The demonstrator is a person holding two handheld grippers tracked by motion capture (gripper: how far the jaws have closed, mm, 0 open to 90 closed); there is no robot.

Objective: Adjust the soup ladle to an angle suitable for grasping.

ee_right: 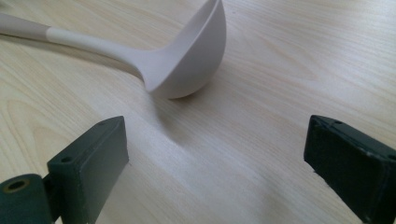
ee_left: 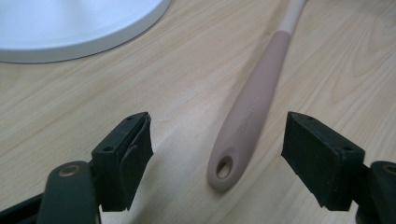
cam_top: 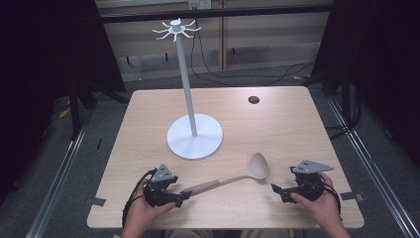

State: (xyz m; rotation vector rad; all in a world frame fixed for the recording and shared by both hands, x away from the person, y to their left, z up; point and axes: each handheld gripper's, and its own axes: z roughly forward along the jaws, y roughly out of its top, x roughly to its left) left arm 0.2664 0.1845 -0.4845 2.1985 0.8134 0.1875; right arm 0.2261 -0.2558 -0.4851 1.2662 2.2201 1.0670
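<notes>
A pale pink ladle lies flat on the wooden table, bowl to the right, handle toward the left. My left gripper is open at the handle's end. In the left gripper view the handle end with its hanging hole lies between the jaws of the left gripper, apart from both. My right gripper is open just right of the bowl. In the right gripper view the ladle bowl rests a little beyond the right gripper.
A white stand with a round base, a tall pole and hooks at the top is behind the ladle; its base edge appears in the left gripper view. A dark round hole sits at the table's far right.
</notes>
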